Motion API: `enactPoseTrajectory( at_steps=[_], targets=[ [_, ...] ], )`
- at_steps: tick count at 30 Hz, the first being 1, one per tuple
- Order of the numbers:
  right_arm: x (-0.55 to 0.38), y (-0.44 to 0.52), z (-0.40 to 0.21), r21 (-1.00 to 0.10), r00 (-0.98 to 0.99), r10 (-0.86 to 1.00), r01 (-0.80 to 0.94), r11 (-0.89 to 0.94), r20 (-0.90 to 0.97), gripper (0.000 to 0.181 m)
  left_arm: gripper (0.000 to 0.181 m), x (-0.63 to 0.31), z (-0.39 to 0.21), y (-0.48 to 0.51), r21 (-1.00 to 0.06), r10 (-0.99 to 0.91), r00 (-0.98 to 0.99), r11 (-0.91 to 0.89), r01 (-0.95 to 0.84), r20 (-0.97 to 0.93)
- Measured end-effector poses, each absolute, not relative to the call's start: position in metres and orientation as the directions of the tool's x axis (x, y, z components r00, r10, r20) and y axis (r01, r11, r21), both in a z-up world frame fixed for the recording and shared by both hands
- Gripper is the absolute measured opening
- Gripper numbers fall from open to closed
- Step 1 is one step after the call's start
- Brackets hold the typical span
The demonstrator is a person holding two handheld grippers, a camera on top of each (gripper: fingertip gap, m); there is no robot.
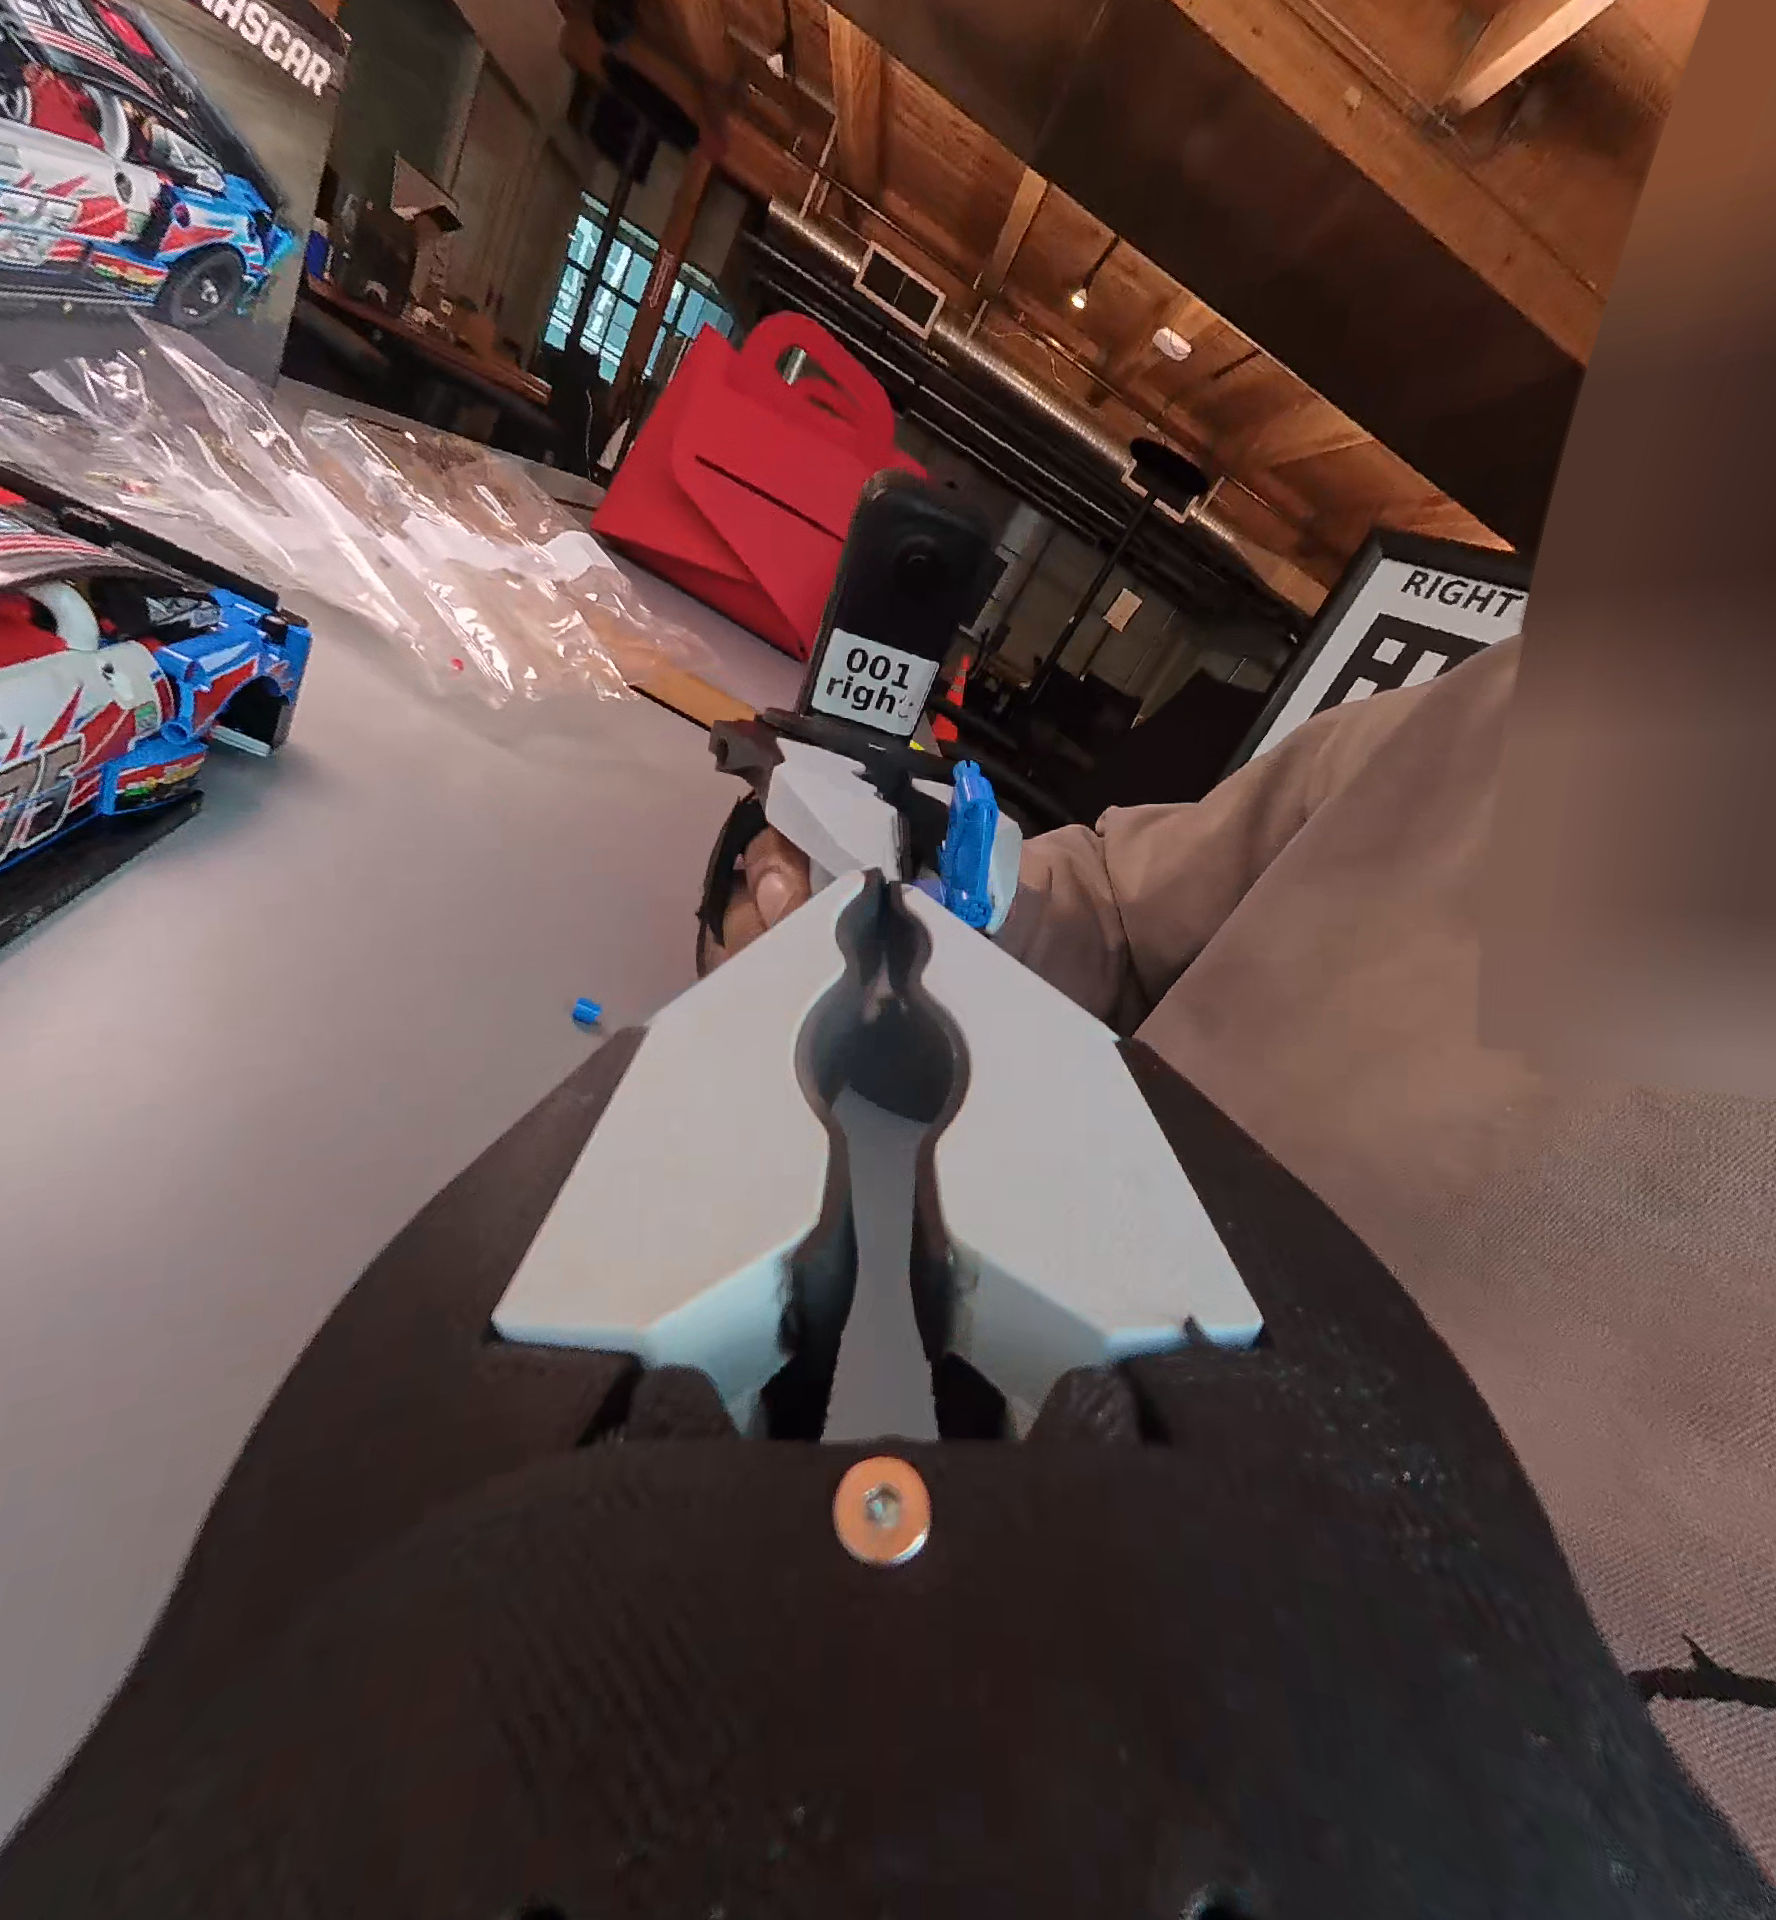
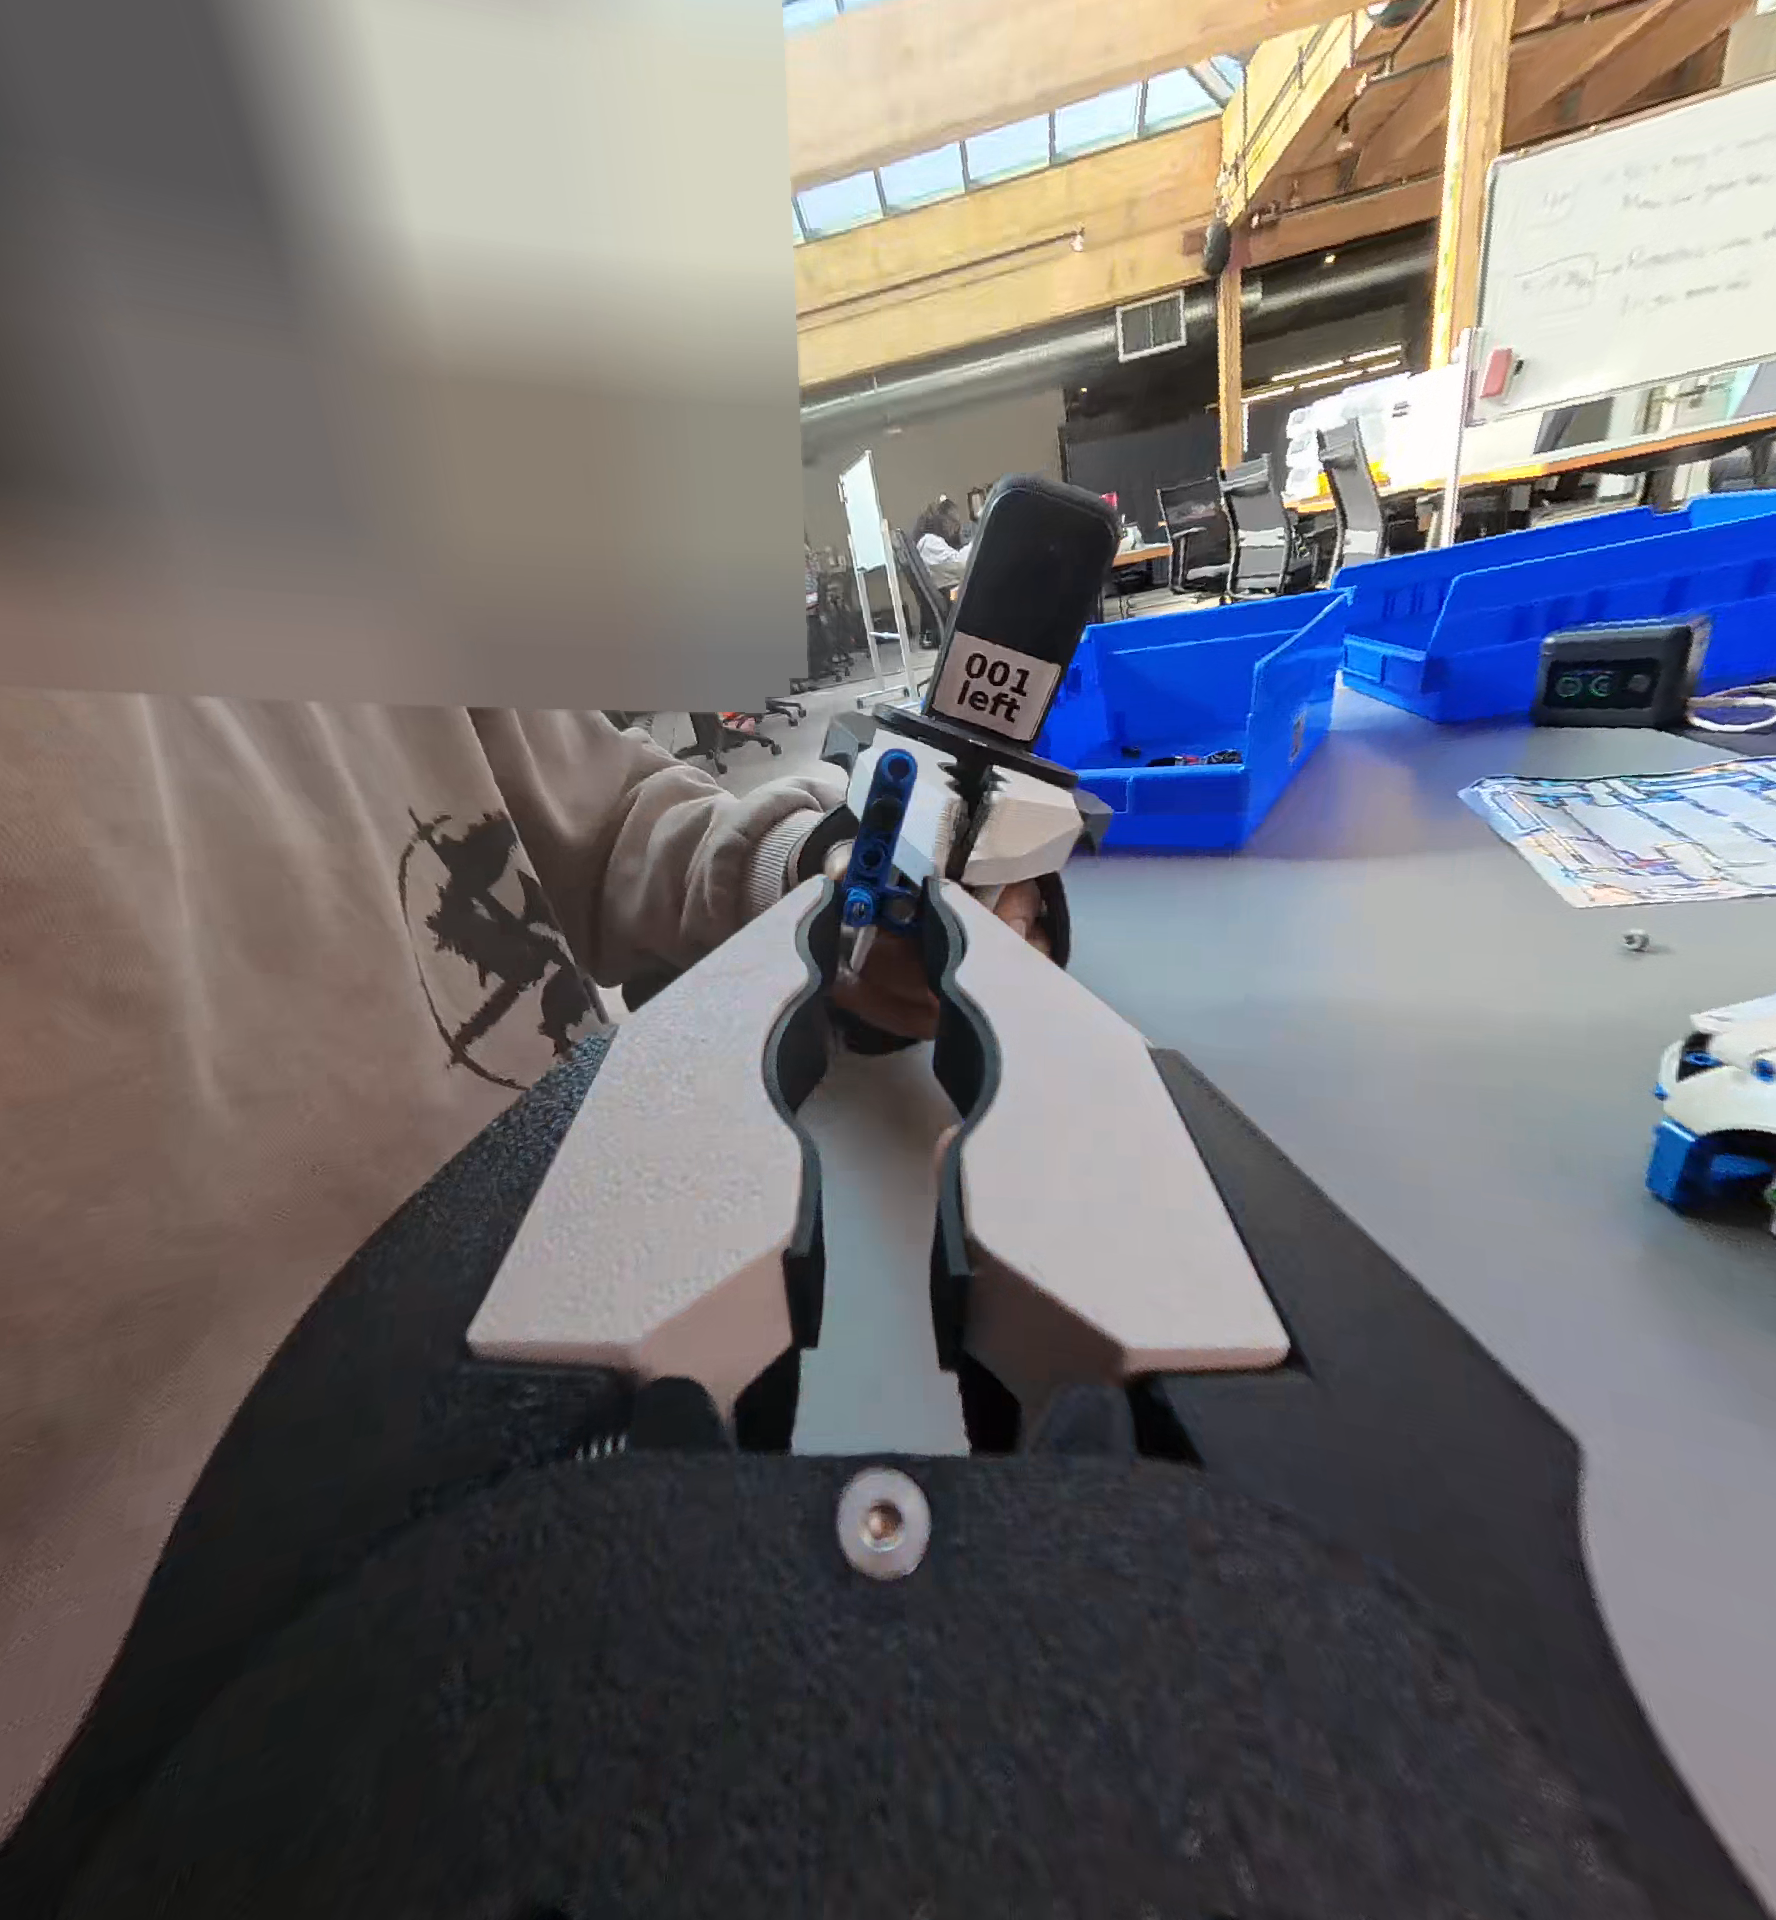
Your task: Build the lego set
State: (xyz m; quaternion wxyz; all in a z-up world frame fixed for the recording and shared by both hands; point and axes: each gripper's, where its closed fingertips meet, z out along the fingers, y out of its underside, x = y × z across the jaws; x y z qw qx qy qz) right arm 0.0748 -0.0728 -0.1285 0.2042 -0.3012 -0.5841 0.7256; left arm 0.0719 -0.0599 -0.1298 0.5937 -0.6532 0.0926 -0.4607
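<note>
In the right wrist view my right gripper (image 2: 876, 906) is shut on a blue L-shaped beam with holes (image 2: 879, 831), held upright in the air; a short grey pin hangs from its lower end. My left gripper (image 2: 931, 878) faces it tip to tip, its jaws together, touching the beam's lower end. In the left wrist view my left gripper (image 1: 879, 896) is shut, with a thin dark sliver at its tips that I cannot identify. The right gripper (image 1: 910, 878) and the blue beam (image 1: 970, 847) sit just beyond it. The race car model (image 1: 84, 727) stands on the grey table at the left.
The set's box (image 1: 84, 156), clear plastic bags (image 1: 344, 520) and a red carton (image 1: 759, 488) lie beyond the car. A small blue pin (image 1: 585, 1010) lies on the table. Blue bins (image 2: 1206, 717), an instruction sheet (image 2: 1673, 831), a small grey piece (image 2: 1632, 940) and the car (image 2: 1746, 1122) are at the right. Only a small space, under 4 cm, lies between the two pairs of fingers. The car (image 2: 1746, 1122) is about equally far from each gripper, around 20 centimeters.
</note>
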Motion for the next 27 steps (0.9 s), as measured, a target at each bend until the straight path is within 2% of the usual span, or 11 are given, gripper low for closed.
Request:
enactPoseTrajectory(
  at_steps=[3, 7, 8, 13, 15, 17, 20, 22, 24, 27],
  targets=[
    [0.071, -0.067, -0.128, -0.970, -0.715, 0.669, 0.053, -0.239, -0.204, 0.012, 0.000, 0.064, -0.134, -0.057, -0.869, -0.633, 0.603, -0.271, 0.414, 0.485],
    [0.066, -0.054, -0.132, -0.970, -0.668, 0.712, 0.070, -0.233, -0.219, 0.012, 0.001, 0.046, -0.155, -0.053, -0.920, -0.555, 0.736, -0.282, 0.271, 0.387],
    [0.065, -0.052, -0.132, -0.967, -0.661, 0.713, 0.082, -0.243, -0.235, 0.012, 0.009, 0.044, -0.155, -0.054, -0.928, -0.559, 0.744, -0.278, 0.249, 0.367],
    [0.058, -0.049, -0.123, -0.882, -0.653, 0.621, 0.165, -0.441, -0.433, 0.012, 0.034, 0.055, -0.148, -0.060, -0.963, -0.617, 0.741, -0.215, 0.164, 0.264],
    [0.055, -0.054, -0.118, -0.829, -0.662, 0.552, 0.200, -0.522, -0.507, 0.011, 0.035, 0.061, -0.141, -0.058, -0.982, -0.615, 0.766, -0.146, 0.120, 0.185],
    [0.053, -0.063, -0.119, -0.818, -0.671, 0.524, 0.226, -0.530, -0.525, 0.011, 0.032, 0.063, -0.130, -0.057, -0.978, -0.619, 0.758, -0.124, 0.165, 0.206],
    [0.050, -0.073, -0.131, -0.904, -0.668, 0.625, 0.187, -0.384, -0.404, 0.012, 0.023, 0.058, -0.120, -0.061, -0.936, -0.648, 0.681, -0.175, 0.305, 0.342],
    [0.047, -0.077, -0.142, -0.962, -0.656, 0.704, 0.150, -0.230, -0.271, 0.013, 0.006, 0.058, -0.124, -0.064, -0.931, -0.653, 0.666, -0.206, 0.302, 0.361],
    [0.044, -0.078, -0.158, -0.988, -0.632, 0.764, 0.142, -0.053, -0.132, 0.013, 0.005, 0.060, -0.137, -0.065, -0.936, -0.640, 0.684, -0.262, 0.234, 0.350],
    [0.042, -0.079, -0.180, -0.967, -0.612, 0.790, 0.182, 0.177, 0.030, 0.019, 0.005, 0.061, -0.162, -0.067, -0.937, -0.623, 0.733, -0.346, 0.054, 0.273]
  ],
)
